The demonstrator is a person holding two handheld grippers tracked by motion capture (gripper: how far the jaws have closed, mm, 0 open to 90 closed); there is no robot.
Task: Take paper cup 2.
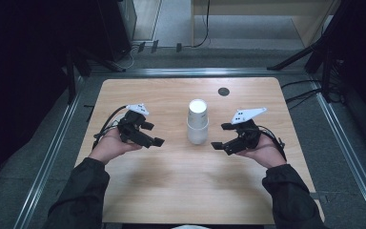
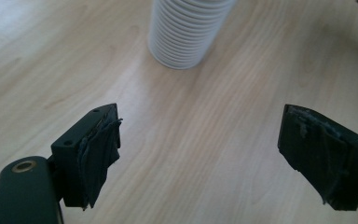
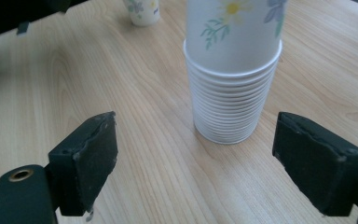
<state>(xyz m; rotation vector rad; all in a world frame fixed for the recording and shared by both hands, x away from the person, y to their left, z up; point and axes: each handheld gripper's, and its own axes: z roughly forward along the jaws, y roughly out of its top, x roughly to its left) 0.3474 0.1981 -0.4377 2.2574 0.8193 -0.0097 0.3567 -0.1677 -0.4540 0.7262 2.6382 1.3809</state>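
High view, left to right. The left gripper (image 1: 159,141) lies in the person's upturned left hand (image 1: 108,145) over the wooden desk (image 1: 171,191), its jaws pointing toward the middle and spread wide with nothing between them; in the left gripper view its frayed black pads (image 2: 100,154) stand far apart over bare wood, and the ribbed foot of the cup stack (image 2: 186,32) rises ahead, apart from both pads. At the centre of the desk stands the stack of nested white paper cups (image 1: 198,121), upside down and upright, between the two grippers and touched by neither. A small dark round disc (image 1: 223,91) sits in the desk surface behind and to the right of the stack. The right gripper (image 1: 216,145), cradled in the right hand (image 1: 262,151), faces the stack with its jaws likewise spread and empty. In the right gripper view the top cup bears a flower print, and a single flowered cup (image 3: 142,11) stands farther off near the desk's far edge.
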